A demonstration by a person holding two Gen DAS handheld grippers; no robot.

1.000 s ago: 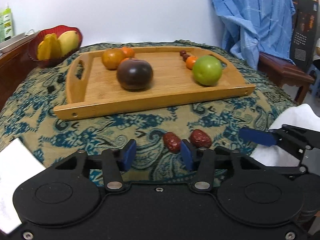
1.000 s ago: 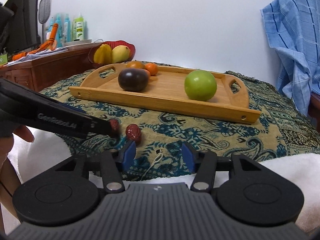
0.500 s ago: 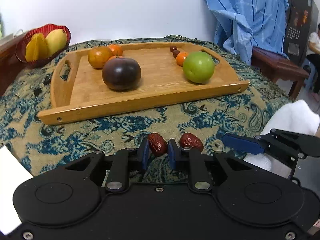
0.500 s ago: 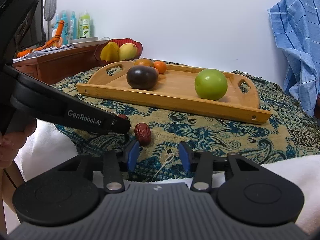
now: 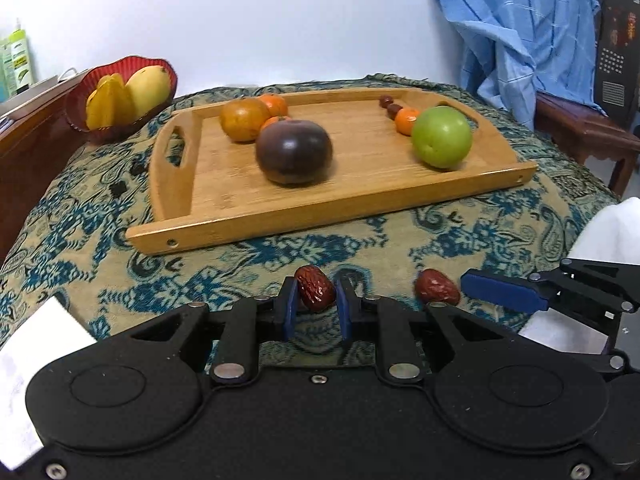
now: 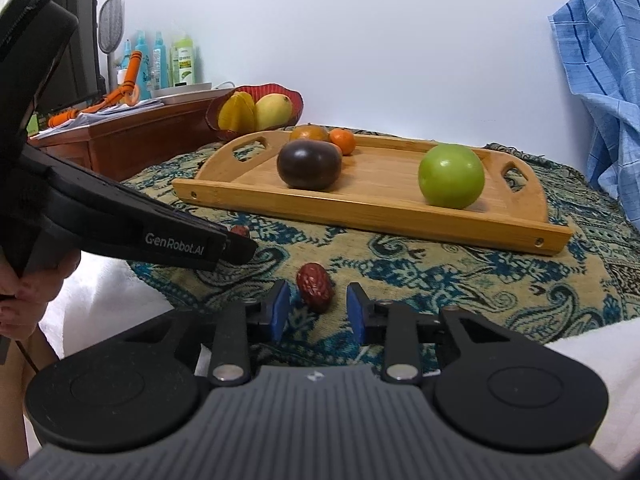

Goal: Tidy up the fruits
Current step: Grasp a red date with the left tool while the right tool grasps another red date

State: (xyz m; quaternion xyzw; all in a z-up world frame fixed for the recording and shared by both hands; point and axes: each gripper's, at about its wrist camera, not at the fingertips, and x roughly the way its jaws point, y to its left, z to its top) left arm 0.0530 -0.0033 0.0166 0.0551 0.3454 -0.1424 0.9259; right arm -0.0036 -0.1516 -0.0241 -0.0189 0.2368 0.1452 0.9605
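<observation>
Wooden and pale, the tray [image 5: 224, 224] lay on a paisley cloth [image 5: 80, 248] that covered the desk. On the tray sat a dark purple fruit [image 5: 294, 152], a green apple [image 5: 442, 142], a brownish-orange fruit [image 5: 244, 119], small oranges [image 5: 406, 120] and two little dates at the far edge. Just in front of the tray's near rim, the left gripper [image 5: 316, 306] had its blue fingers [image 5: 289, 308] clamped on one red date [image 5: 315, 288]. A second red date [image 6: 315, 286] lay on the cloth beside it, between the fingers [image 6: 356, 312] of the right gripper [image 6: 318, 312], whose jaws were closing but did not yet touch it. Beyond the tray's left end stood a red bowl [image 5: 80, 96] with yellow fruit.
</observation>
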